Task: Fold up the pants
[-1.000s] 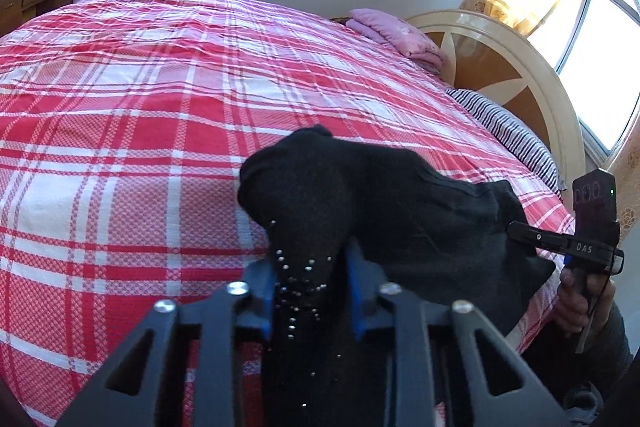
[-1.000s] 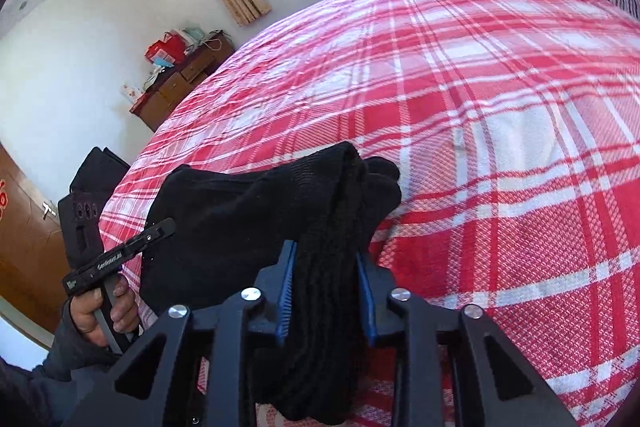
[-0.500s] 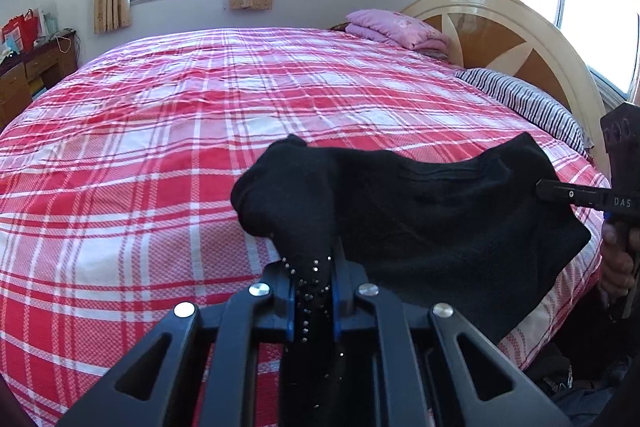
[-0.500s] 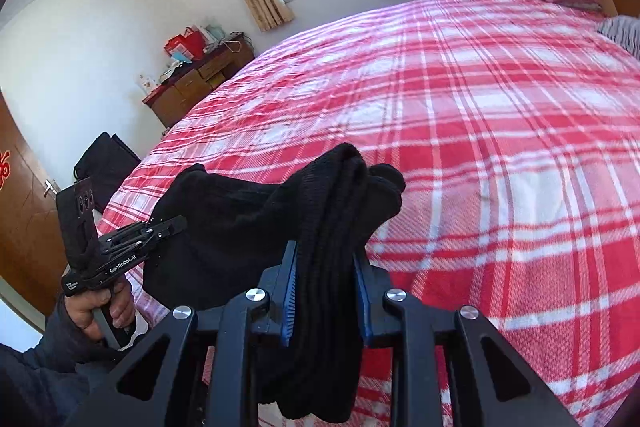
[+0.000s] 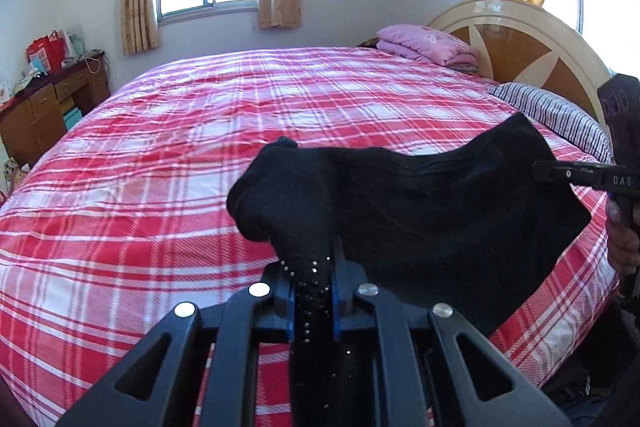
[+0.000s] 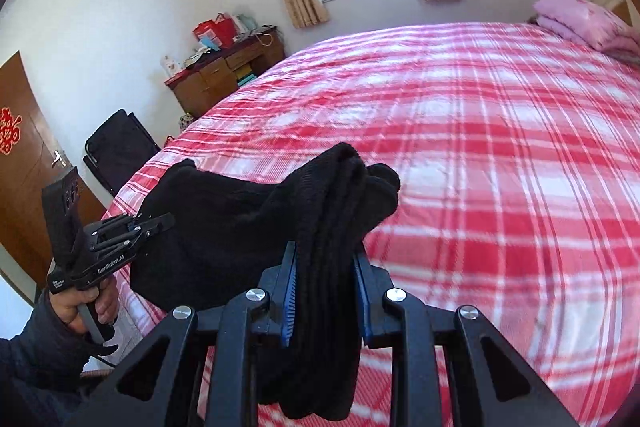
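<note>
Both grippers, left gripper [image 5: 313,291] and right gripper [image 6: 325,291], clamp black pants [image 5: 440,203].

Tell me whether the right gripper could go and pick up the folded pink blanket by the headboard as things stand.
Probably not. The right gripper is shut on the black pants, so its fingers are occupied, and the folded pink blanket lies across the red plaid bed at its far end.

- The bed [image 5: 168,163] is covered by a red and white plaid sheet [image 6: 500,155] that spreads across its whole top.
- A folded pink blanket [image 5: 428,45] lies at the far corner by the headboard [image 5: 520,39].
- A striped pillow [image 5: 556,115] lies just beside the headboard, nearer than the blanket.
- Light wrinkles cross the sheet's middle.
</note>
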The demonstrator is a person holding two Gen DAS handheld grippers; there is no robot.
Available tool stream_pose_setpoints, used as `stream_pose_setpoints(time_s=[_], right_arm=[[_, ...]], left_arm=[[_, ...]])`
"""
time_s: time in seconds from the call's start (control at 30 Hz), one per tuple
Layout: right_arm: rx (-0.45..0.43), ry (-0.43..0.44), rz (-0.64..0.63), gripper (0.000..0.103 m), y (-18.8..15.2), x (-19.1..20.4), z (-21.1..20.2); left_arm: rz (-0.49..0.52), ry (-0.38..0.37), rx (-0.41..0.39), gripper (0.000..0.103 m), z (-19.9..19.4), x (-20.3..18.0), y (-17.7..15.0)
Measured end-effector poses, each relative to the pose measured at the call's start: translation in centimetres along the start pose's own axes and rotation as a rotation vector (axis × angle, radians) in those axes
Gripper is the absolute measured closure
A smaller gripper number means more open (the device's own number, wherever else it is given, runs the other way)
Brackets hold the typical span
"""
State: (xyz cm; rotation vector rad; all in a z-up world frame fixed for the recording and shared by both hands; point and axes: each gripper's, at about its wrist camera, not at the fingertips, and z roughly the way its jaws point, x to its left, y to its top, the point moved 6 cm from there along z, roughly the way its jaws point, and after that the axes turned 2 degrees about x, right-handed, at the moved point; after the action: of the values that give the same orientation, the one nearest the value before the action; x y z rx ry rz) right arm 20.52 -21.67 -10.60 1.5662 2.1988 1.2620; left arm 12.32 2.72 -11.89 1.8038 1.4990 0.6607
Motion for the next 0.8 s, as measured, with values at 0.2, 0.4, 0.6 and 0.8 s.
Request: stream_pose_setpoints(time_s=[0.2, 0.4, 0.6, 0.8], right_arm=[[0.002, 0.018, -0.08, 0.078, 3.5, 3.4, 1.7], [0.022, 0.061, -0.119, 0.078, 6.6, 6.4, 5.0], [0.036, 0.13, -0.127, 0.078, 9.9, 9.1, 10.0], [0.086, 0.189, -0.158, 0.078, 11.7, 12.6, 16.5]], left_arm=[[-0.039, 0.048, -0.034, 0.089, -1.5, 3.3, 0.6], [-0.103, 0.103, -0.061, 0.089, -2.4, 7.2, 1.4], [-0.18, 0.156, -0.068, 0.089, -2.4, 11.6, 1.5], [-0.244, 0.261, -0.061, 0.089, -2.4, 16.7, 0.7]])
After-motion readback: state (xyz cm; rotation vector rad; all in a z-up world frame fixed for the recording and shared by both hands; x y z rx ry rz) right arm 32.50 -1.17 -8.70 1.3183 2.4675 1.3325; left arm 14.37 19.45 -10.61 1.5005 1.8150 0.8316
